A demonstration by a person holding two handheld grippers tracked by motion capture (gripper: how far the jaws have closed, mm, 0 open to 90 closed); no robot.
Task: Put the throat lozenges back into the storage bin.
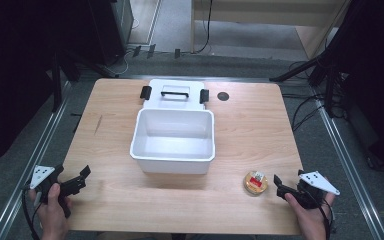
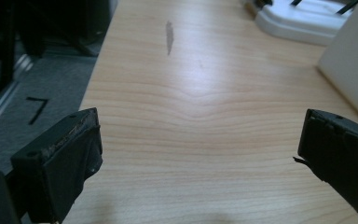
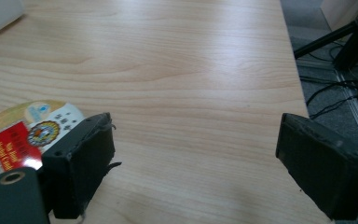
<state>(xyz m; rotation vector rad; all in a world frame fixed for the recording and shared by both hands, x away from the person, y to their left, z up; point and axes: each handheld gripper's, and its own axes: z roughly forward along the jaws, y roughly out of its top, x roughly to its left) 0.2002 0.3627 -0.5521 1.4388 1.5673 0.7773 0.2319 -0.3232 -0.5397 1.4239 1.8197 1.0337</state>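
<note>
A person holds 2 grippers low over the near edge of a wooden table. The left gripper sits at the near-left corner, gripped by the left hand; in the left gripper view its 2 black jaws stand wide apart with bare wood between them, so it is open and holds nothing. The right gripper sits at the near-right corner in the right hand; in the right gripper view its jaws are also spread with only tabletop between them, open and empty. A small round tin with a gold rim and a red label lies flat on the table just left of the right gripper's jaw tips, close to them but apart. In the right gripper view the tin shows beside and partly behind the left-hand jaw. A white plastic bin stands at the table's middle, and its white lid with black clasps lies just behind it on the far side.
</note>
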